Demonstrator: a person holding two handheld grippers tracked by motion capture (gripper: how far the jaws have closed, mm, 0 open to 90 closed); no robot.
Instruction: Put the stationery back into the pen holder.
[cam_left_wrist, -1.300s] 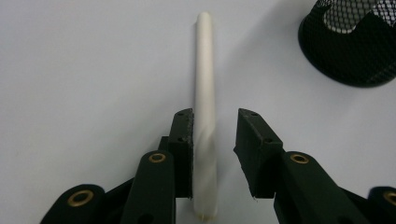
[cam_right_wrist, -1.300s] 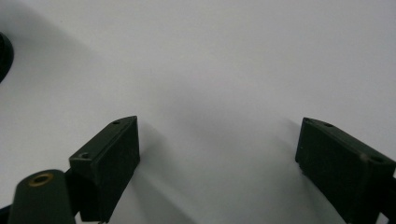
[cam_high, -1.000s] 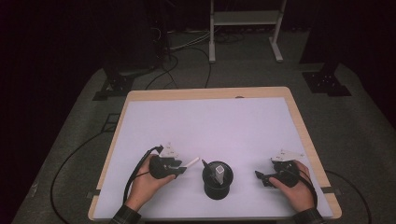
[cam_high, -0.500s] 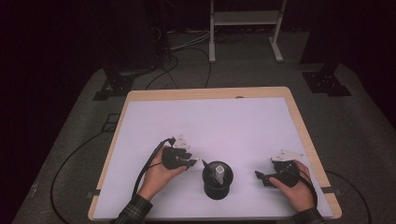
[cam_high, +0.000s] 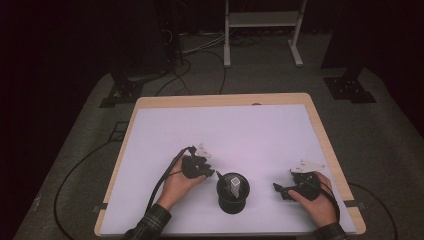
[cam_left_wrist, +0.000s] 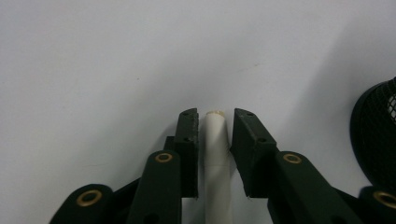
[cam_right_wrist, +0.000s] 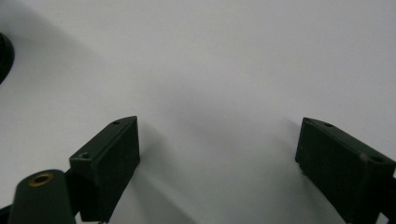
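Note:
In the left gripper view a thin white stick (cam_left_wrist: 215, 140) lies lengthwise between the two black jaws of my left gripper (cam_left_wrist: 215, 114), which have just been closing and now press on its sides. From above, the left gripper (cam_high: 212, 173) sits just left of a black mesh cup (cam_high: 232, 200), whose rim also shows at the right edge of the left gripper view (cam_left_wrist: 378, 135). A white piece (cam_high: 235, 186) stands in the cup. My right gripper (cam_high: 276, 188) rests on the mat to the right of the cup, open, its jaws (cam_right_wrist: 219, 123) wide apart over bare surface.
A white mat (cam_high: 225, 135) covers the wooden table (cam_high: 220, 99). Black cables trail off the left side onto the grey floor. A metal stand (cam_high: 262, 20) and dark equipment feet stand beyond the far edge.
The left hand has slid to the right toward the black cup, carrying the white stick. The right hand has stayed where it was.

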